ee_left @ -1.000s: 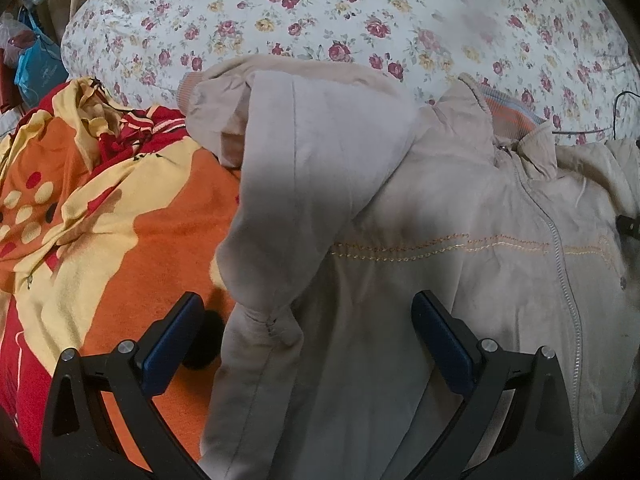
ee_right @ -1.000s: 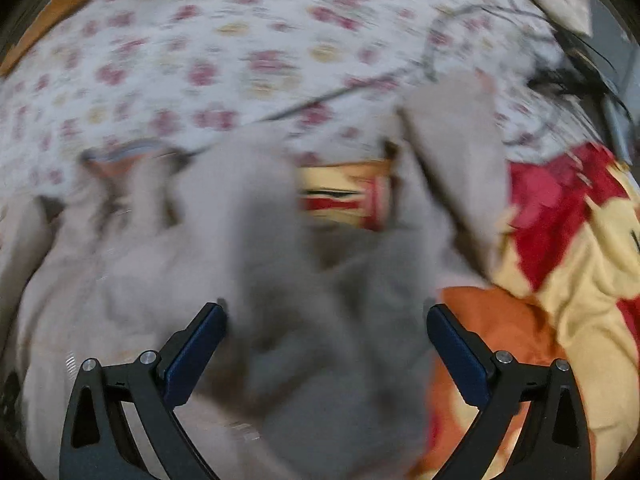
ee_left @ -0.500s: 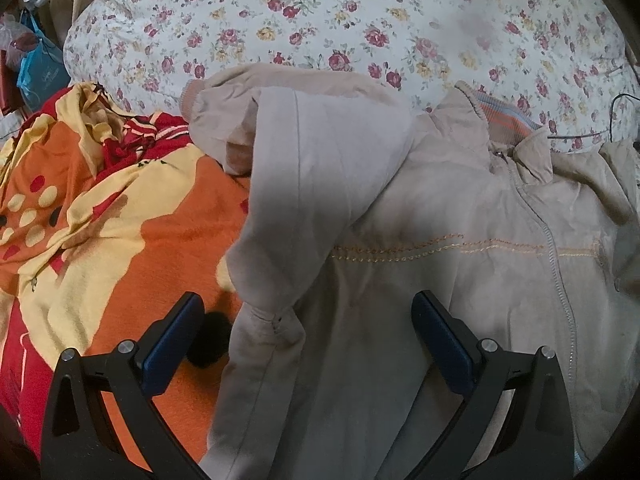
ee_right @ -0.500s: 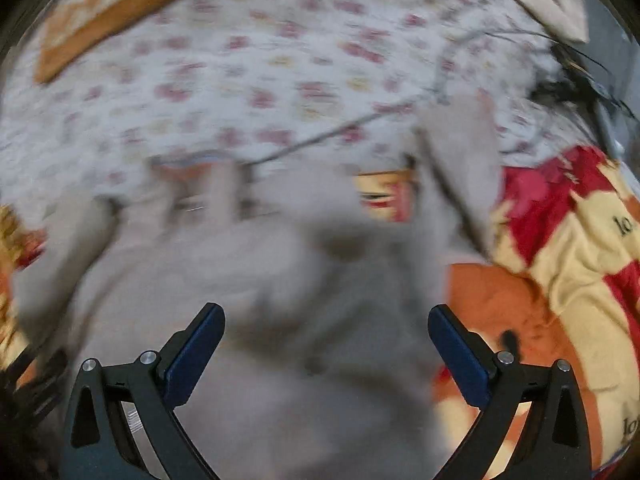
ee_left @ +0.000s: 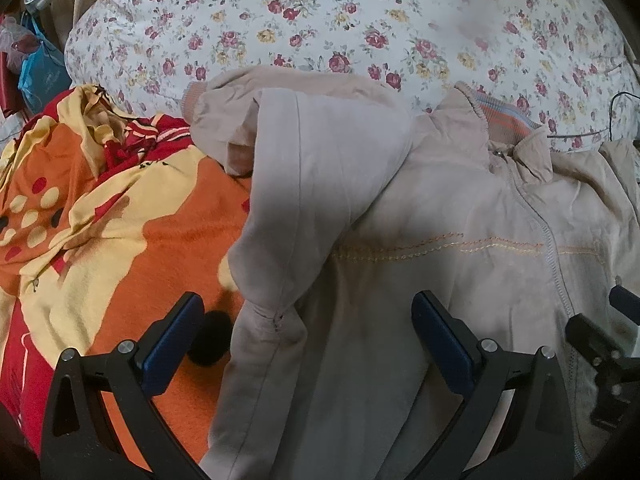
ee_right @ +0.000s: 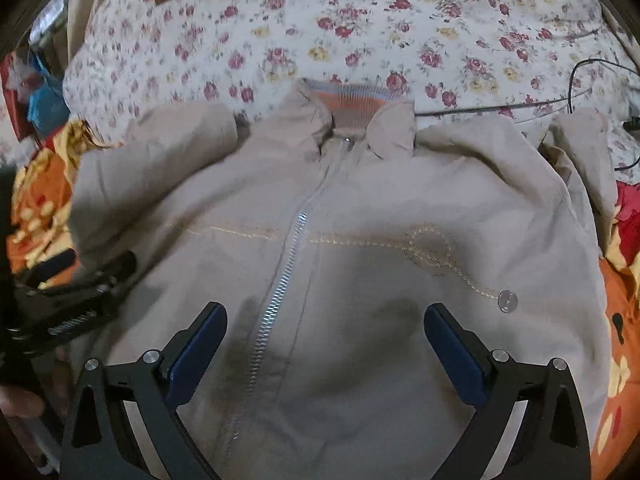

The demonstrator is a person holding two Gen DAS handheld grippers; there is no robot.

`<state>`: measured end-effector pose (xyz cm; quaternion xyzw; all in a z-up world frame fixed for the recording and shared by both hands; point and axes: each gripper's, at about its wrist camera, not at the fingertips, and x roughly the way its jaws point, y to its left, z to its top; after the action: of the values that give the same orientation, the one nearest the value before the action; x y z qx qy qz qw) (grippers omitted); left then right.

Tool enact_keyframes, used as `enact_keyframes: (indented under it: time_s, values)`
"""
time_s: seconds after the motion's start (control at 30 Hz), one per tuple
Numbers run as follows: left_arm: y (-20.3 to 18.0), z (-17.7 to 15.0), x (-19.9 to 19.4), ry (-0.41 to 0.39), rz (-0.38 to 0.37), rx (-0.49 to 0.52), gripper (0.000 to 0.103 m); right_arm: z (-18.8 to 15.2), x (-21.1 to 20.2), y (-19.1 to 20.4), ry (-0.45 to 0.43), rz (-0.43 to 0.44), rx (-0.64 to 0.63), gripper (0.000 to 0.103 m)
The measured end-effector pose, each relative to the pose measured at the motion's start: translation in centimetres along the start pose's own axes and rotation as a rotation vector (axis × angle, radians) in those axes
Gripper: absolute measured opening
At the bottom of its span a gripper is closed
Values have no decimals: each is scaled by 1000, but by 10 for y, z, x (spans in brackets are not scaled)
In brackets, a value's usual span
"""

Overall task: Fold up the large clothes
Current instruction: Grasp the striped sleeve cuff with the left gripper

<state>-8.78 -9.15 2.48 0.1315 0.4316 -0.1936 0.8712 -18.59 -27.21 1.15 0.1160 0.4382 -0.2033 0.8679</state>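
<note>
A beige zip-up jacket [ee_right: 360,208] lies front up on the bed, zipper [ee_right: 288,256] closed, striped collar toward the floral pillow. Its left sleeve [ee_left: 320,184] is folded up and doubled over the shoulder. My left gripper [ee_left: 306,320] is open and empty, hovering over the jacket's left side and the sleeve seam. My right gripper [ee_right: 326,328] is open and empty above the jacket's chest, just right of the zipper. The right gripper also shows at the left wrist view's right edge [ee_left: 608,344]; the left gripper shows at the right wrist view's left edge [ee_right: 72,280].
An orange, yellow and red blanket [ee_left: 100,216] lies under and beside the jacket on both sides [ee_right: 620,320]. A floral pillow [ee_left: 360,20] lies behind the collar. A black cable [ee_right: 560,100] runs across the pillow at the right. Blue bags [ee_left: 40,76] sit far left.
My right gripper swung left from the jacket's right sleeve and blanket to above the chest and zipper. The left gripper stayed nearly still over the left side. The right gripper entered the left view.
</note>
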Motion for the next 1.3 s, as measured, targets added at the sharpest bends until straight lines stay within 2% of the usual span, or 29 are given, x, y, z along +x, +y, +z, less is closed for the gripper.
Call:
enact_keyframes:
  time_s: [0.27,0.47,0.63,0.8,0.9,1.0,1.13,1.23,1.3]
  values:
    - [2,0,0,4,-9,-13,103,-4,4,11,20,-40,-58,100]
    - [4,1,-2,9,-19,-21,103,-4,7,8,37,-25,-47,100]
    - [11,7,-13,43,-82,-43,103,-3,8,7,42,-20,-37,100]
    - [36,27,-32,26,-112,-81,103,-4,8,5,46,-13,-30,101]
    - [70,52,-37,-9,-101,-159,103,-4,9,5,49,-8,-22,101]
    - [107,79,-15,-16,-77,-268,103,-4,10,5,52,-6,-17,101]
    - [136,110,39,13,-37,-316,103,-4,10,6,53,-10,-16,102]
    - [154,123,81,38,1,-343,95,-4,10,6,53,-11,-15,102]
    - [164,129,108,69,-8,-374,89,-3,12,5,55,-11,-16,103]
